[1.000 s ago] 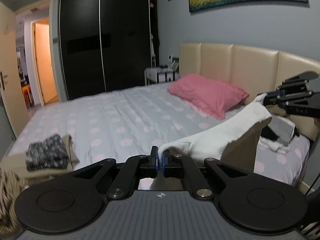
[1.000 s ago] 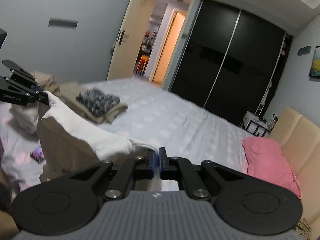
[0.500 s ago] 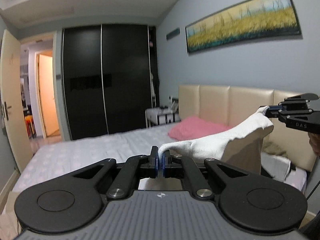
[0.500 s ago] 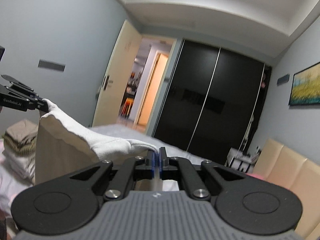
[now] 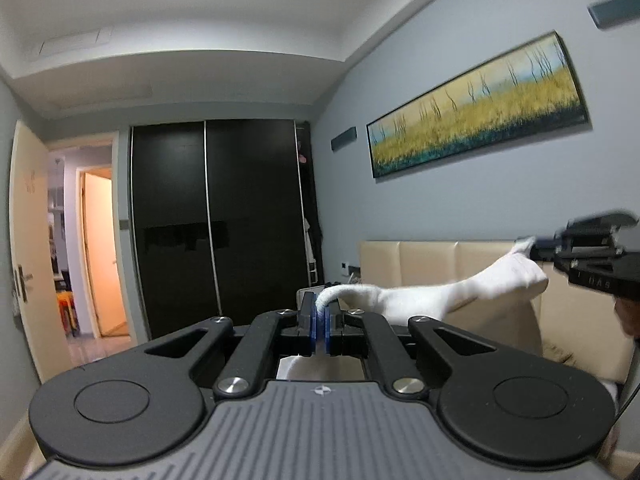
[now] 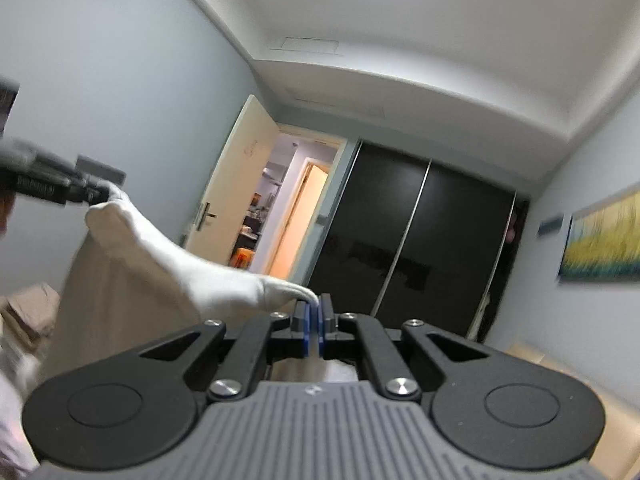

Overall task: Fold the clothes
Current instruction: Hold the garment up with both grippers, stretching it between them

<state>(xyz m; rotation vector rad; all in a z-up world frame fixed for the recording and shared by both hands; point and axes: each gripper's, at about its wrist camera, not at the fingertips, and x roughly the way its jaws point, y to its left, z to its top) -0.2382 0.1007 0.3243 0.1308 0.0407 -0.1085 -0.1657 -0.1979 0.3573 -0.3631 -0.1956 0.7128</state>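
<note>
Left tool, right tool level, raised, each pinching white garment edge stretched between.

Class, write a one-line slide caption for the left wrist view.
Both tongs, left and right, pinch a white-and-beige garment stretched between them.

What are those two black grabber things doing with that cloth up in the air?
A person is folding clothes in a bedroom, holding a tool in each hand. The left tool and the right tool are each shut on a top corner of one white-and-beige garment. It is stretched between them and hangs down below. Both tools point level, toward the black wardrobe.
</note>
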